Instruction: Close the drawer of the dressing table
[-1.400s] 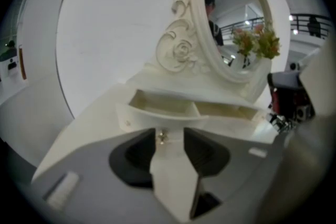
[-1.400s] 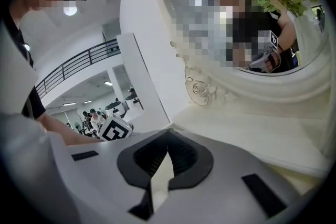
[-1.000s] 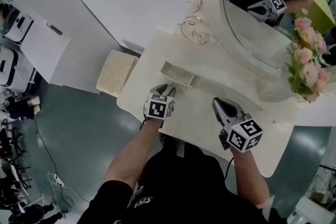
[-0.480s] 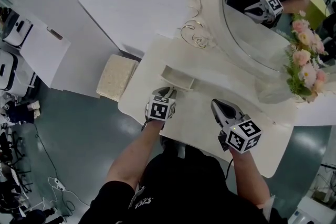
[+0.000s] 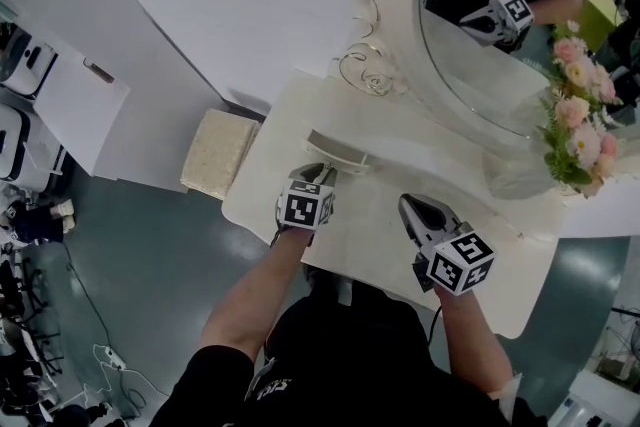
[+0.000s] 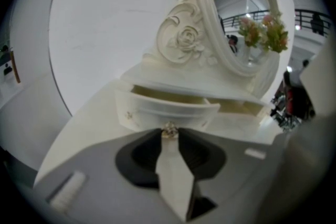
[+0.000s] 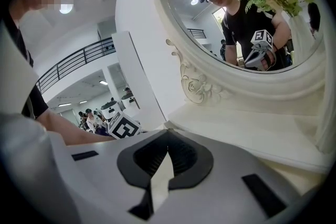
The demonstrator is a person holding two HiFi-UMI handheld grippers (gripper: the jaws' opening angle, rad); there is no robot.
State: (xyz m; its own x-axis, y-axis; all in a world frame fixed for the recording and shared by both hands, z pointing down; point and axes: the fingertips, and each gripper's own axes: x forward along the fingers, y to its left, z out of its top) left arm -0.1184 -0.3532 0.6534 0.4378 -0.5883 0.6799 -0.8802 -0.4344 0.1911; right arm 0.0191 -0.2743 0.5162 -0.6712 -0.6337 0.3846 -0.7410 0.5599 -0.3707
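Observation:
The small cream drawer (image 5: 336, 155) of the dressing table (image 5: 380, 220) stands partly out at the back left of the tabletop. In the left gripper view its curved front (image 6: 168, 107) fills the middle, with a small metal knob (image 6: 169, 130) on it. My left gripper (image 5: 322, 175) (image 6: 169, 135) points down at that front; its jaws have just been closing and now sit shut on the knob. My right gripper (image 5: 410, 205) (image 7: 167, 151) hovers over the tabletop to the right, shut and holding nothing.
An oval mirror (image 5: 480, 55) in a carved cream frame rises behind the drawer. A vase of pink flowers (image 5: 582, 120) stands at the right end of the tabletop. A padded stool (image 5: 216, 147) sits on the floor to the left of the table.
The drawer stands less far out of the table than a second ago. The left gripper has stayed at its front, and the right gripper has kept still.

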